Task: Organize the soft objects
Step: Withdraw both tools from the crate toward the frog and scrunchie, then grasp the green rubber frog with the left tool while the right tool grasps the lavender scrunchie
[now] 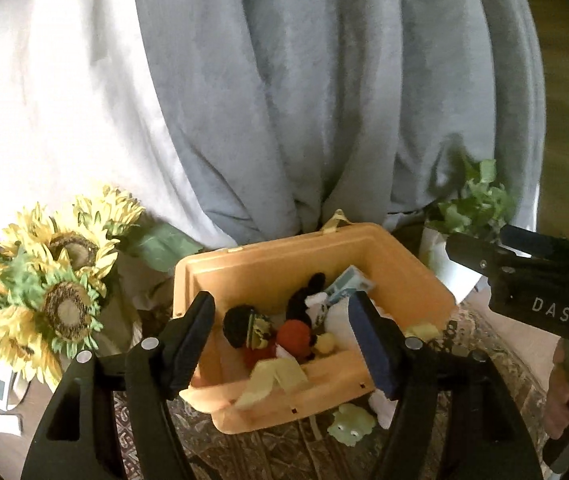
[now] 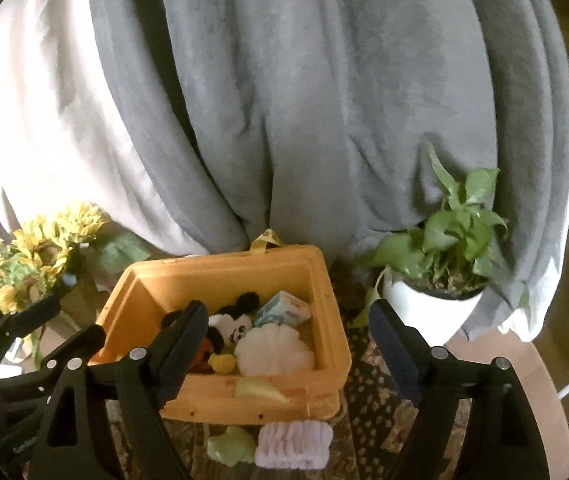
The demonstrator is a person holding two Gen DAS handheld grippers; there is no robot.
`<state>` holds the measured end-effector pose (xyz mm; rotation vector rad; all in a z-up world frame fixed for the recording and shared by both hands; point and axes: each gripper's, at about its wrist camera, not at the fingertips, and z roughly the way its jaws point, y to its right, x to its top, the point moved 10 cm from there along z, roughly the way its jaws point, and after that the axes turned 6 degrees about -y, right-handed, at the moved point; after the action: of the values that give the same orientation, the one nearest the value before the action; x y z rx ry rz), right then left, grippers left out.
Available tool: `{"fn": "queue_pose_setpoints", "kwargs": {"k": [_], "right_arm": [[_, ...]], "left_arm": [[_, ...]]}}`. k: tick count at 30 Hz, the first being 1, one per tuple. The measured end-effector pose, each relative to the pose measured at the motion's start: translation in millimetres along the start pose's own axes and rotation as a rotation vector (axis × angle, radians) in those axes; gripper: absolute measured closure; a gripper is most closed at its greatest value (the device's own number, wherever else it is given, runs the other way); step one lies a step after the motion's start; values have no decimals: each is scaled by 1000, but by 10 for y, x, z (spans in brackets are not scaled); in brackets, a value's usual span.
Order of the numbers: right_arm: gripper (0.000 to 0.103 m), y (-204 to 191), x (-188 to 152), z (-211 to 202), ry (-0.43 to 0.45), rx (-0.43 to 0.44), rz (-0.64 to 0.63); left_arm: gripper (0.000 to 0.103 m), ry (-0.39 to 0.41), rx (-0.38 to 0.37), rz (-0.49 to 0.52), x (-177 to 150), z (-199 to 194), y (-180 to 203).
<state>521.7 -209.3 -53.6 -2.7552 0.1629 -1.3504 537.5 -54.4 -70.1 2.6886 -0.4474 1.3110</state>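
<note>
Right wrist view: the orange bin sits mid-table, holding a panda plush, a white shell cushion and a blue-white box. Just near it lie a green frog toy and pink ribbed cloth. Right tongs and left tongs stand apart, empty. Potted plant right, sunflowers left.

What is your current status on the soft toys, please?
Left claw and right claw open, empty. Orange bin holds most toys. Green frog toy and pink scrunchie outside, in front. Nothing blocking.
</note>
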Motion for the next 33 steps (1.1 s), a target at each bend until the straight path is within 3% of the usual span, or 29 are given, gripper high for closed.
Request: {"fn": "queue_pose_setpoints", "kwargs": {"k": [8,33], "right_arm": [[20,59,-380,-53,-29,-15,-21],[21,295,-1468,267,-278,-65,-71]], "left_arm": [[33,25,-2,63,-260,-97,196],[33,-153,-90,138,-1284,217,602]]}}
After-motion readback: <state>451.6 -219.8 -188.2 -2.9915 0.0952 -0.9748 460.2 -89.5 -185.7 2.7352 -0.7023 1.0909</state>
